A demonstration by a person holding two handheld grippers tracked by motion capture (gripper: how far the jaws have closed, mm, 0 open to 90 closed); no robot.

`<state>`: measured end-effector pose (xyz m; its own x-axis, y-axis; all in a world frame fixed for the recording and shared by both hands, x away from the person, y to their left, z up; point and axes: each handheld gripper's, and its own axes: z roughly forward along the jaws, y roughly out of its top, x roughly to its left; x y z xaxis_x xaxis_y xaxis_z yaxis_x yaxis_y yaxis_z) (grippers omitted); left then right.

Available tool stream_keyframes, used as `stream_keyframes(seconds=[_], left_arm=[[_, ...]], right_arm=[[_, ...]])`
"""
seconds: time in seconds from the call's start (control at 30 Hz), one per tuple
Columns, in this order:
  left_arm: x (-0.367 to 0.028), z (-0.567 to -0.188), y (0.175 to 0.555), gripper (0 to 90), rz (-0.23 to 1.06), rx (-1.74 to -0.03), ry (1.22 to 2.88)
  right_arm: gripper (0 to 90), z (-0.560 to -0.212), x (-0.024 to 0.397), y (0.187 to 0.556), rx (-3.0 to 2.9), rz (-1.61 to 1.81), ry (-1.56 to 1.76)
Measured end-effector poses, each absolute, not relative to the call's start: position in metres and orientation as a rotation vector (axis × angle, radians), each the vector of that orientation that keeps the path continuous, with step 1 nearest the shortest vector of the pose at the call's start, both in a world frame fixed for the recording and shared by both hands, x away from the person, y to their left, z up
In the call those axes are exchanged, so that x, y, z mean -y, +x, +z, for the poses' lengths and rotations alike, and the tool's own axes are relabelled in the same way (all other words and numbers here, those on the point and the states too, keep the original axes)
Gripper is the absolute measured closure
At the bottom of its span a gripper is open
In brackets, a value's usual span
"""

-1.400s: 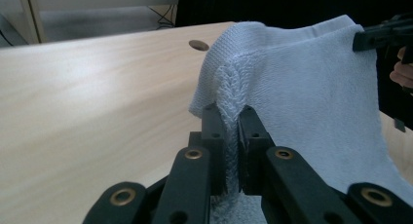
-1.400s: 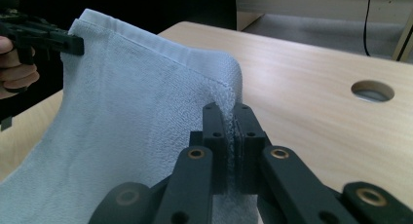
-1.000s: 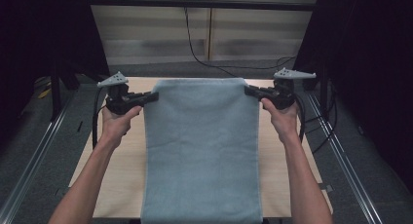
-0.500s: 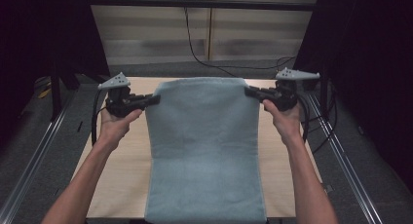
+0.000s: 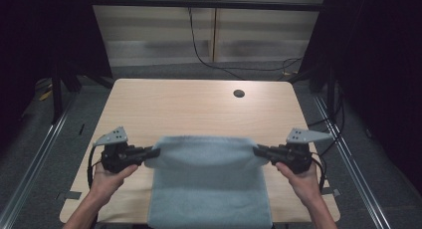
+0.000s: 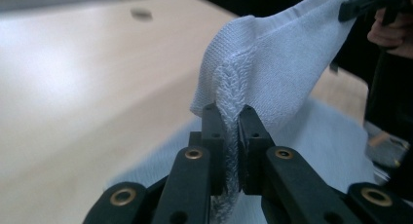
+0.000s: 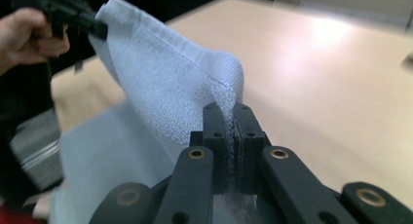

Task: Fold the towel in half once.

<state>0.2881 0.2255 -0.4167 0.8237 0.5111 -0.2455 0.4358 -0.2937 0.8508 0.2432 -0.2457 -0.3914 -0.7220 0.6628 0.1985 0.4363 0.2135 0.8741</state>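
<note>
The main risk, as I judge it, is that one corner slips out of a grip while the towel (image 5: 209,184) is being folded over; the pinch is only on the thick hem, so an uneven pull by one hand could free it, and the fold would then land crooked; a second risk is that the near part, which hangs over the table (image 5: 199,107) edge at the bottom of the frame, drags the whole cloth off.

The left gripper (image 5: 152,153) has its jaws clamped on the left corner of the towel; in the left gripper view the hem (image 6: 233,112) is squeezed between the pads; the right gripper (image 5: 260,151) is clamped the same way on the right corner.

The towel is light blue terry with a woven border; it lies in the lower middle of the high view, its held edge lifted and sagging a little between the grippers, the rest flat on the wood.
</note>
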Motion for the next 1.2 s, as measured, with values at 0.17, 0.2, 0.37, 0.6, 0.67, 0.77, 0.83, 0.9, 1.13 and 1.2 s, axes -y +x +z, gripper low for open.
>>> stream_keyframes(seconds=[0.17,0.2,0.37,0.6,0.67,0.77,0.83,0.9,1.13,1.2], left_arm=[[-0.226,-0.447,0.267,84.5,0.012,-0.723,2.001],[-0.226,-0.447,0.267,84.4,0.012,-0.723,2.001],[-0.225,-0.477,0.244,84.4,-0.089,-0.742,2.076],[-0.221,-0.498,0.237,84.4,-0.128,-0.763,2.151],[-0.222,-0.502,0.239,84.4,-0.156,-0.756,2.134],[-0.222,-0.504,0.252,84.9,-0.161,-0.780,2.114],[-0.220,-0.504,0.260,85.0,-0.116,-0.781,2.121],[-0.219,-0.504,0.271,85.0,-0.095,-0.795,2.120],[-0.217,-0.507,0.317,85.3,-0.067,-0.871,2.066],[-0.215,-0.508,0.330,85.4,-0.057,-0.888,2.052]], right_arm=[[87.0,-0.433,0.239,0.223,-2.382,1.436,1.120],[87.0,-0.433,0.239,0.223,-2.382,1.436,1.120],[86.9,-0.469,0.232,0.201,-2.476,1.368,1.179],[87.0,-0.490,0.220,0.197,-2.574,1.273,1.213],[87.0,-0.490,0.221,0.198,-2.562,1.245,1.203],[87.4,-0.495,0.223,0.207,-2.535,1.233,1.247],[87.5,-0.496,0.222,0.213,-2.523,1.235,1.249],[87.5,-0.497,0.222,0.221,-2.517,1.239,1.255],[87.6,-0.497,0.220,0.269,-2.489,1.197,1.291],[87.6,-0.497,0.220,0.277,-2.480,1.194,1.307]])
